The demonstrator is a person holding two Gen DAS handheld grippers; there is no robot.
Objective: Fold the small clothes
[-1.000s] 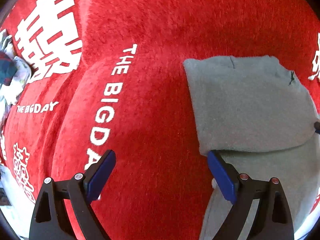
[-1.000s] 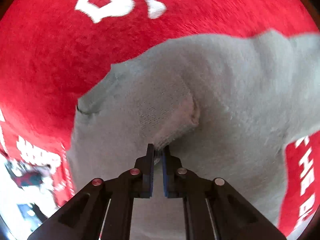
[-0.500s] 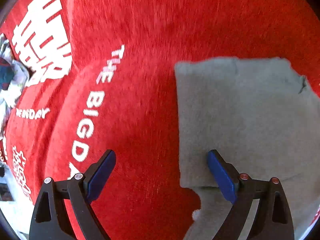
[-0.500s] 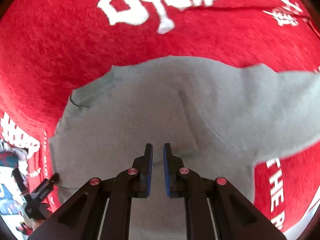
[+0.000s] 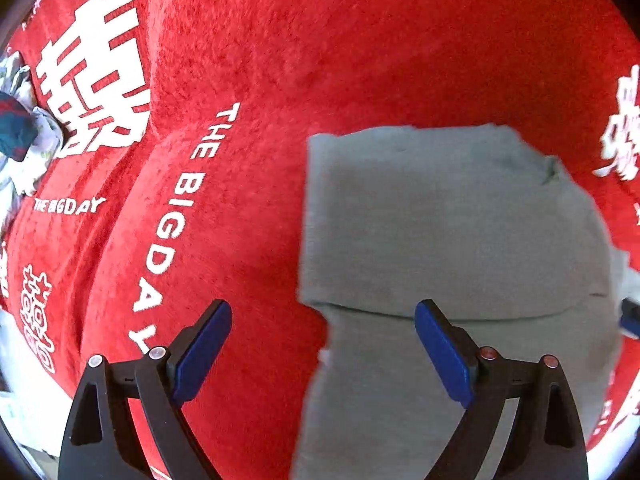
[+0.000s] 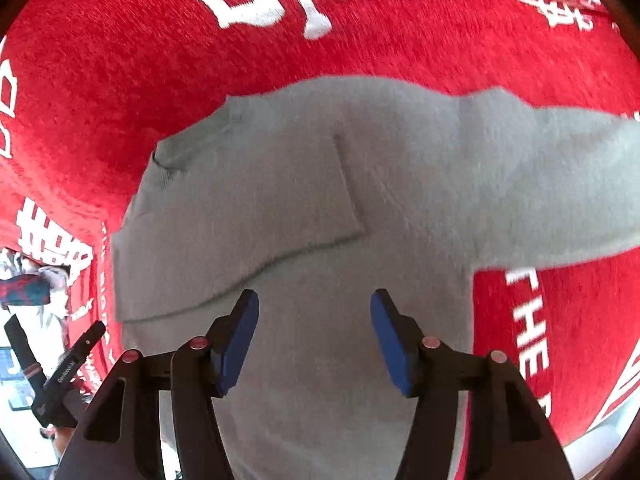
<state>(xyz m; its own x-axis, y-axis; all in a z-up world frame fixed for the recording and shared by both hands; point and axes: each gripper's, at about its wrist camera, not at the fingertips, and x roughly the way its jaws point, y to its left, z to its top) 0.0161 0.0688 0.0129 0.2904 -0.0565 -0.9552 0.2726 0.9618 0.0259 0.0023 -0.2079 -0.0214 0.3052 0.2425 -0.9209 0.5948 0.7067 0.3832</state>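
- Our right claw point(image 6: 314, 334) was opening, nothing between its blue pads point(image 6: 236, 344), hovering just above the grey garment point(image 6: 304, 184).
- Our left claw point(image 5: 322, 354) stood wide open and empty, straddling the garment's left edge.
- The grey garment point(image 5: 448, 220) lay flat on the red cloth point(image 5: 320, 48), one panel folded over its body, a sleeve point(image 6: 568, 184) reaching right.
- We saw no containers; a patterned bundle point(image 5: 16, 132) lay well apart at the left.

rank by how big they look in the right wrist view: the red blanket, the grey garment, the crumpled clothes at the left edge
1. Red blanket, fills most of the frame.
2. Grey garment.
3. Crumpled clothes, smallest, though partly cut off and farther away.
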